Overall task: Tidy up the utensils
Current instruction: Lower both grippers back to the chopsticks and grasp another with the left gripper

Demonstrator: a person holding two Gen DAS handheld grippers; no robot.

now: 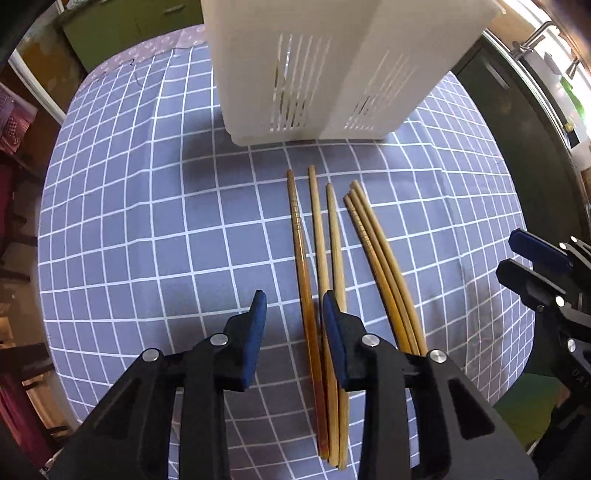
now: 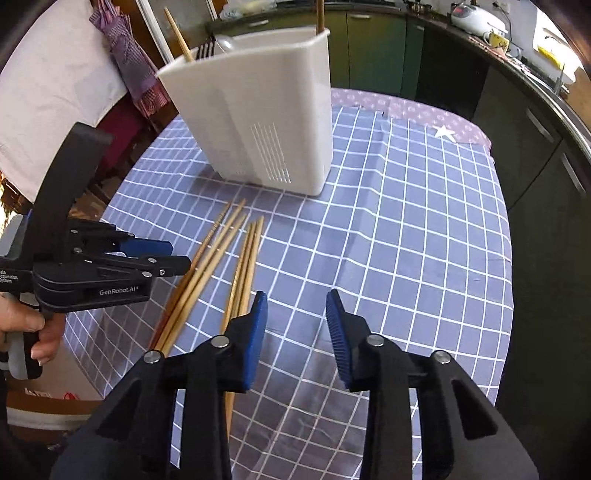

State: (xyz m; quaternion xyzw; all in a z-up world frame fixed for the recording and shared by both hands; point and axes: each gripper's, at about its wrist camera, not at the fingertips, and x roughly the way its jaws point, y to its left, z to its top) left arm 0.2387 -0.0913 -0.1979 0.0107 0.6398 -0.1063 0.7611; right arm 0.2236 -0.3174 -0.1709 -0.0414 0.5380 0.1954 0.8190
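Several wooden chopsticks lie on the checked tablecloth [image 1: 147, 221] in two bundles, a left bundle [image 1: 317, 240] and a right bundle [image 1: 376, 251]. Behind them stands a white slotted utensil holder [image 1: 314, 74]. My left gripper [image 1: 295, 317] points down over the left bundle; its jaws stand apart, with the darkest chopstick [image 1: 308, 325] between them and untouched. My right gripper [image 2: 295, 317] is open over bare cloth, just right of the right bundle [image 2: 245, 266]. The holder [image 2: 258, 122] has a chopstick [image 2: 179, 35] and other utensils sticking out of it.
The left gripper [image 2: 173, 258], held by a hand [image 2: 37, 332], shows at the left of the right wrist view. The right gripper [image 1: 517, 258] shows at the right edge of the left wrist view. Dark cabinets [image 2: 517, 129] run along the far side, and a cloth [image 2: 55, 74] hangs beyond the table.
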